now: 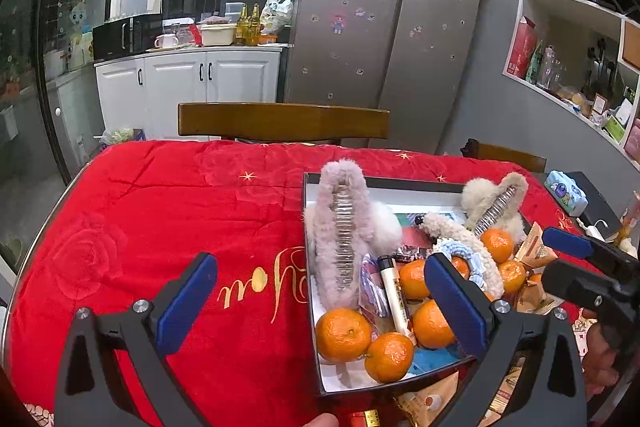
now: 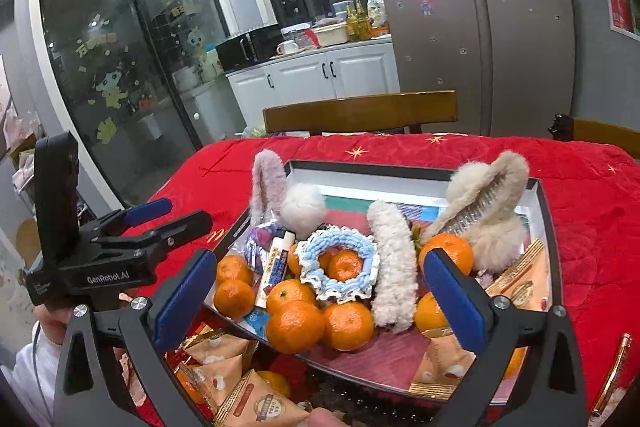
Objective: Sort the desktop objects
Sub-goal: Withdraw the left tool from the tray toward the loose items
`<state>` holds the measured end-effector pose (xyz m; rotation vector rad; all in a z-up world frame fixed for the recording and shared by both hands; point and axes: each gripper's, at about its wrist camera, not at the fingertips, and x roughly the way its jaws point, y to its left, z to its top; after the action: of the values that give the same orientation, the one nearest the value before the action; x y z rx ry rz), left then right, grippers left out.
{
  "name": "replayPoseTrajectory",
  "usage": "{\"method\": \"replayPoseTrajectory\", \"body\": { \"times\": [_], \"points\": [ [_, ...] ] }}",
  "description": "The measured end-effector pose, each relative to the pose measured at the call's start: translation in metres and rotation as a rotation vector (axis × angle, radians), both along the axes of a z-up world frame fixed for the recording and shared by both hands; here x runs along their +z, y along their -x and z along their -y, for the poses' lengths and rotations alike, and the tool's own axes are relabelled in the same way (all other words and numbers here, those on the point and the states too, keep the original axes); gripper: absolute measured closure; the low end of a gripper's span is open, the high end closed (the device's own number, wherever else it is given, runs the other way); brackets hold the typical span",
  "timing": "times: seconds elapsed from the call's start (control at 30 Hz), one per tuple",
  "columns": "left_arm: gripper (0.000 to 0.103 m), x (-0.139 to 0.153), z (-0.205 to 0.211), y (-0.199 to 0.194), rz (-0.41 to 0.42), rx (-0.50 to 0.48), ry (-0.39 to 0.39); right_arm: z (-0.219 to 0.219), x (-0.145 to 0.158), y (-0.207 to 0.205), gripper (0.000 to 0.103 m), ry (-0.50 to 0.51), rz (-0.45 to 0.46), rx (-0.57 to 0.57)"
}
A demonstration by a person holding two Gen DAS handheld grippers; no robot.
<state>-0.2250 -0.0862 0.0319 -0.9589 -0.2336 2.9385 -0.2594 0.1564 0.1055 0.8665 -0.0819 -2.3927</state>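
Note:
An open black box (image 1: pixel 384 183) (image 2: pixel 360 169) on the red cloth holds several mandarins (image 1: pixel 344 335) (image 2: pixel 296 325), a pink furry hair claw (image 1: pixel 340 227) (image 2: pixel 266 187), a beige furry hair claw (image 1: pixel 496 203) (image 2: pixel 488 203), a blue-white crochet scrunchie (image 2: pixel 340 263), a cream fuzzy clip (image 2: pixel 390 263), a lip balm tube (image 1: pixel 394 293) (image 2: pixel 276 267) and snack packets (image 2: pixel 524 279). My left gripper (image 1: pixel 320 303) is open and empty at the box's near left edge; it also shows at the left of the right wrist view (image 2: pixel 168 215). My right gripper (image 2: pixel 320 299) is open and empty above the mandarins; its fingers (image 1: pixel 568 241) show at the right of the left wrist view.
More snack packets (image 2: pixel 224 359) lie on the table in front of the box. The red cloth (image 1: pixel 160 219) stretches left of the box. A wooden chair back (image 1: pixel 280 121) stands behind the table. A tissue pack (image 1: pixel 566 193) and a dark book lie at the far right.

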Motion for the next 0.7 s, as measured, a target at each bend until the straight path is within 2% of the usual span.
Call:
{"method": "replayPoseTrajectory", "body": {
  "times": [0.27, 0.37, 0.47, 0.7],
  "points": [
    [0.0, 0.018, 0.001, -0.01, -0.018, 0.009, -0.011, -0.008, 0.013, -0.003, 0.0, 0.031, -0.009, -0.025],
    [0.0, 0.035, -0.003, -0.02, -0.037, 0.019, -0.001, -0.012, 0.026, -0.012, 0.0, 0.044, -0.034, -0.037],
    [0.0, 0.058, -0.009, -0.035, -0.093, 0.013, 0.015, -0.014, 0.043, -0.026, 0.0, 0.049, -0.08, -0.046],
    [0.0, 0.101, -0.017, -0.084, -0.164, -0.008, -0.001, -0.025, 0.084, -0.072, 0.0, 0.061, -0.174, -0.086]
  ]
}}
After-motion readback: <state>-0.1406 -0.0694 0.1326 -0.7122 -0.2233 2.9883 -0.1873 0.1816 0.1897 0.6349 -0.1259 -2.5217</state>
